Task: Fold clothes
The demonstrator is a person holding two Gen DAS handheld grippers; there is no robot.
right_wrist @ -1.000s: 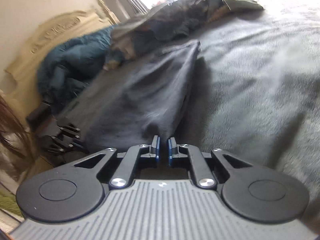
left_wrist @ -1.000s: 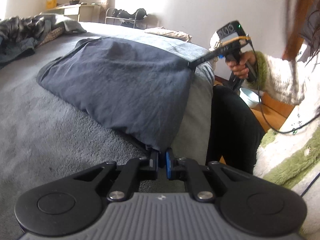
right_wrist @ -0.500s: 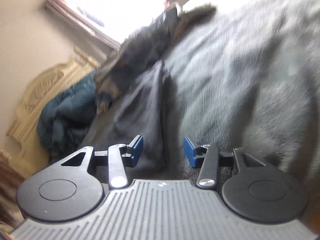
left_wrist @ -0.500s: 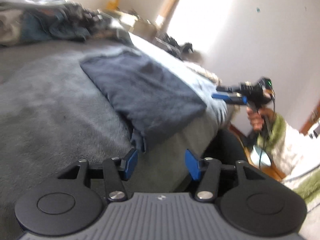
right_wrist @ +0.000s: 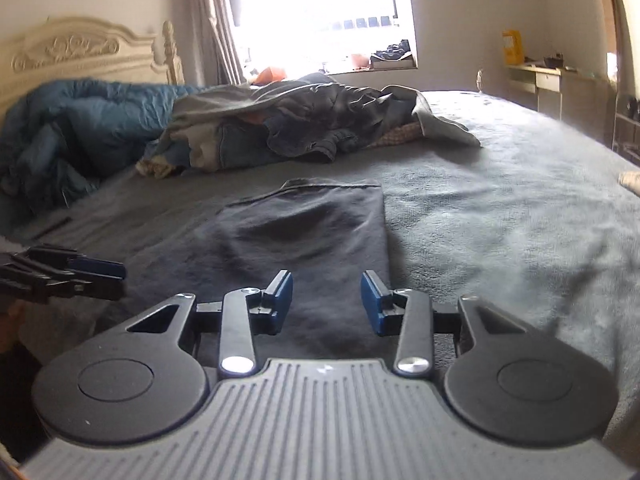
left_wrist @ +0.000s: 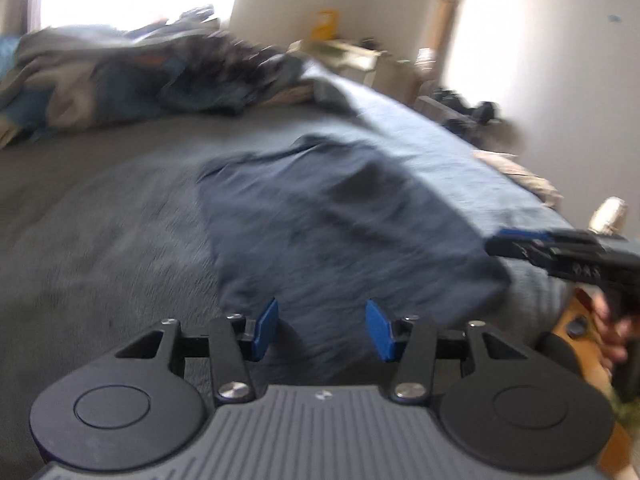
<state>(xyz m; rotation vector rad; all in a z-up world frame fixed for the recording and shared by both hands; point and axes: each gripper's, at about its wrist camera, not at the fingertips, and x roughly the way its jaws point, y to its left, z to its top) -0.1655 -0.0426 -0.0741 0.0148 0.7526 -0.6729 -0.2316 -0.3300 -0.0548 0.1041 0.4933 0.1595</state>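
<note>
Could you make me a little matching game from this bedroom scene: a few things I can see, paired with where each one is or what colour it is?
Things:
1. dark folded garment
2. blue quilt
3. pile of clothes
4. yellow box

Descriptions:
A. on the desk by the far wall
B. bunched against the carved headboard
C. flat on the grey blanket, right ahead of both claws
D. heaped in front of the bright window

Pairs: 1-C, 2-B, 3-D, 4-A

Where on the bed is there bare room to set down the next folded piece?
Bare grey blanket lies right of the dark folded garment, and between it and the clothes pile. The headboard end is crowded with that pile and the teal duvet.
</note>
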